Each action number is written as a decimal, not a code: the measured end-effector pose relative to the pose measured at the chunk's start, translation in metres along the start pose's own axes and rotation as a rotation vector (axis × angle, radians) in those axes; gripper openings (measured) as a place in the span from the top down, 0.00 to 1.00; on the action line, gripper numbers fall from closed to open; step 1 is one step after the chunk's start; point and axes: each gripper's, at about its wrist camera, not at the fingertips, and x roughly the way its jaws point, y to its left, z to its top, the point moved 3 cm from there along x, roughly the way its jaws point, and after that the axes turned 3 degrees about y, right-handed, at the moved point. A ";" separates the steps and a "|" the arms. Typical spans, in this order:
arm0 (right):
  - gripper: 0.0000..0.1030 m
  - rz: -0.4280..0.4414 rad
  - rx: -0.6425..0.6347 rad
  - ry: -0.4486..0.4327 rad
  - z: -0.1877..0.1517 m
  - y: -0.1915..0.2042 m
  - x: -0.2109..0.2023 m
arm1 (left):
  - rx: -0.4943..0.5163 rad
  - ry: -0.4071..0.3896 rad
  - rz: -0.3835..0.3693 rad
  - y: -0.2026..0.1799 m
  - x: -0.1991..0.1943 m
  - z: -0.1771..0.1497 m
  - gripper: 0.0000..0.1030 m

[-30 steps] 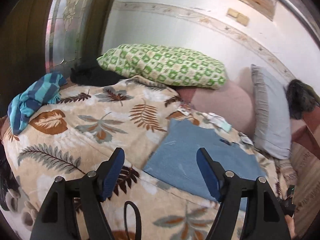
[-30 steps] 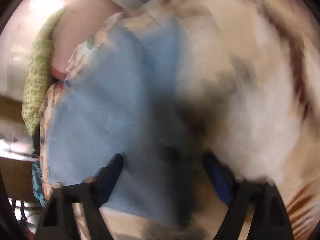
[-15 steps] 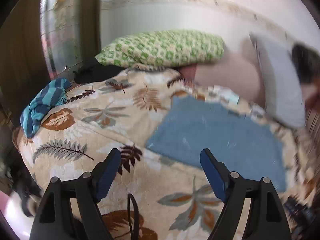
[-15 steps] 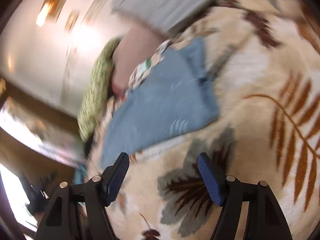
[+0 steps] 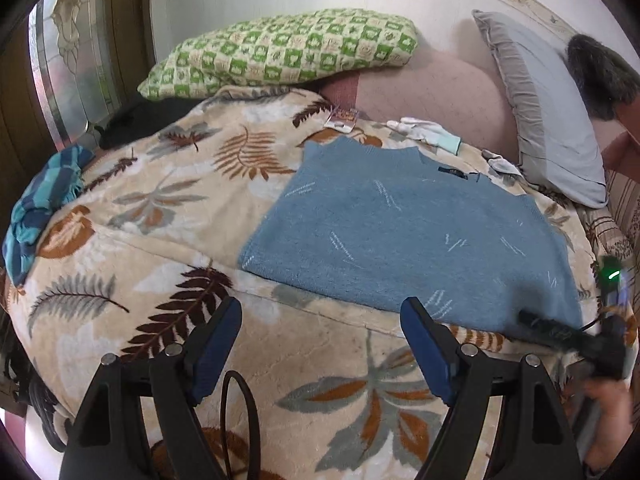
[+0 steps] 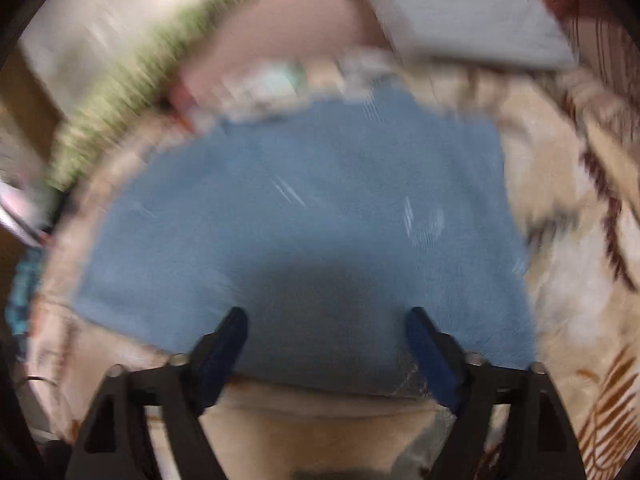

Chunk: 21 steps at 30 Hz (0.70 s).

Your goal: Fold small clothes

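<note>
The left wrist view is bright and sharp, with soft, even light on the bed [image 5: 168,216]. The patterned glass panel [image 5: 76,64] at the left glows with light. Straight lines bend near the round black edges. A dark shadow lies on the near corner of the blue sweater [image 5: 400,240]. The right wrist view is smeared all over, so the green pillow [image 6: 132,92] is only streaks. A white glare sits at the top, and a big shadow darkens the sweater's near part.

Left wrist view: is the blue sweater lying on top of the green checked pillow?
No. The blue sweater lies flat on the leaf-print blanket, while the green checked pillow sits apart, farther back by the wall.
</note>
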 end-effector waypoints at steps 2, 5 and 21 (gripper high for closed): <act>0.16 -0.042 -0.046 -0.016 -0.001 0.005 0.006 | -0.003 0.014 -0.008 0.005 0.005 0.000 0.21; 0.16 0.043 -0.016 -0.094 -0.002 0.006 -0.025 | -0.017 0.004 -0.005 0.013 0.011 -0.001 0.21; 0.14 0.546 0.589 -0.154 -0.059 -0.136 -0.054 | 0.060 -0.046 0.039 -0.038 0.040 0.021 0.21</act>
